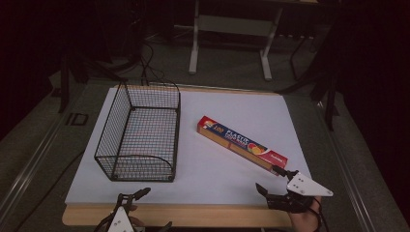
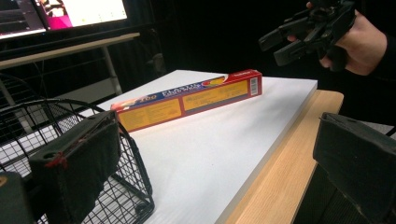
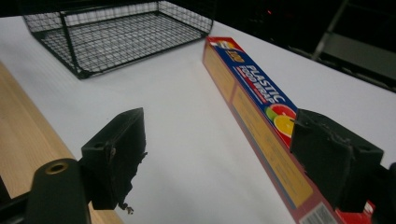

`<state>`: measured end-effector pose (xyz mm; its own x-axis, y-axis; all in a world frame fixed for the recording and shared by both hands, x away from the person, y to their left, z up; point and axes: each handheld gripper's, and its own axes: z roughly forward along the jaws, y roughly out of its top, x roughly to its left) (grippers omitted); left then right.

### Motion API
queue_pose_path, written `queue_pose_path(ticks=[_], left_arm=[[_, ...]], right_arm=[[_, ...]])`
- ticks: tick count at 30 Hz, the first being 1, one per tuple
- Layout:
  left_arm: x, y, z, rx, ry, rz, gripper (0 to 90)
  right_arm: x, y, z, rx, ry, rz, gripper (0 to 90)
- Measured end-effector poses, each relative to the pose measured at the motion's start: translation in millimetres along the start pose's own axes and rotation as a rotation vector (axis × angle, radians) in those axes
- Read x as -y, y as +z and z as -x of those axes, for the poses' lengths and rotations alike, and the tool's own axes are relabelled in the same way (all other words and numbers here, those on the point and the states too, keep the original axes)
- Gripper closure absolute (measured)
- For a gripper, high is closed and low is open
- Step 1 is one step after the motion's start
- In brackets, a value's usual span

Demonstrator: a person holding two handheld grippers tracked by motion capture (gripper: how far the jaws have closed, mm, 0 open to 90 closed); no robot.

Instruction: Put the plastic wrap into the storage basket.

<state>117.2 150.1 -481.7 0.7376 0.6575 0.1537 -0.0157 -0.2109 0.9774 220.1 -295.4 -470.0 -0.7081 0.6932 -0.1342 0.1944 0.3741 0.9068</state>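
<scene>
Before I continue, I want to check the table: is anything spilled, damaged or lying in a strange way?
Nothing stands out. The plastic wrap box lies flat and intact, diagonal on the white board. The wire basket stands upright beside it, apart from it, with nothing spilled.

Box of plastic wrap point(image 1: 241, 143) on a white board.
Long, narrow, red and blue, it lies flat and closed, set diagonally, well apart from a wire basket.

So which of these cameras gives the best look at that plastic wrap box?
The high view: the whole plastic wrap box lies there end to end, slanted on the white board right of the wire basket. The left gripper view shows its yellow side, farther off. The right gripper view shows its lettering close up, but a jaw covers its near end.
</scene>
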Motion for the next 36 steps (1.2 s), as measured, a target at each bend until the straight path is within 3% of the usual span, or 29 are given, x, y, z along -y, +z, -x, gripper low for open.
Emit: queue_pose_path(ticks=[4,7,10,16,23,27,36], left_arm=[[-0.4,1.9,0.4,-0.005,0.0,0.004,1.5],[-0.6,4.1,0.5,-0.002,0.005,-0.002,1.5],[-0.7,3.6,1.6,0.005,0.013,-0.002,1.5],[-1.2,0.8,2.6,0.005,0.019,0.005,1.5],[-1.8,1.0,2.7,0.01,0.012,0.009,1.5],[-2.5,-0.2,4.1,0.016,0.016,0.012,1.5],[-3.3,-3.6,5.3,0.034,0.025,0.006,1.5]], right_arm=[[3.1,2.4,3.1,-0.027,-0.01,-0.042,22.1],[1.5,-1.2,7.2,-0.053,0.028,-0.049,23.4],[-1.0,-1.7,7.6,-0.061,0.001,-0.043,18.6],[-10.2,-1.4,4.7,-0.109,0.023,-0.076,12.0],[-26.2,-4.2,-3.5,-0.141,-0.012,-0.025,10.9],[-34.8,-1.5,-3.0,-0.132,-0.035,-0.018,10.3],[-53.5,21.3,6.4,-0.159,-0.085,-0.005,9.5]])
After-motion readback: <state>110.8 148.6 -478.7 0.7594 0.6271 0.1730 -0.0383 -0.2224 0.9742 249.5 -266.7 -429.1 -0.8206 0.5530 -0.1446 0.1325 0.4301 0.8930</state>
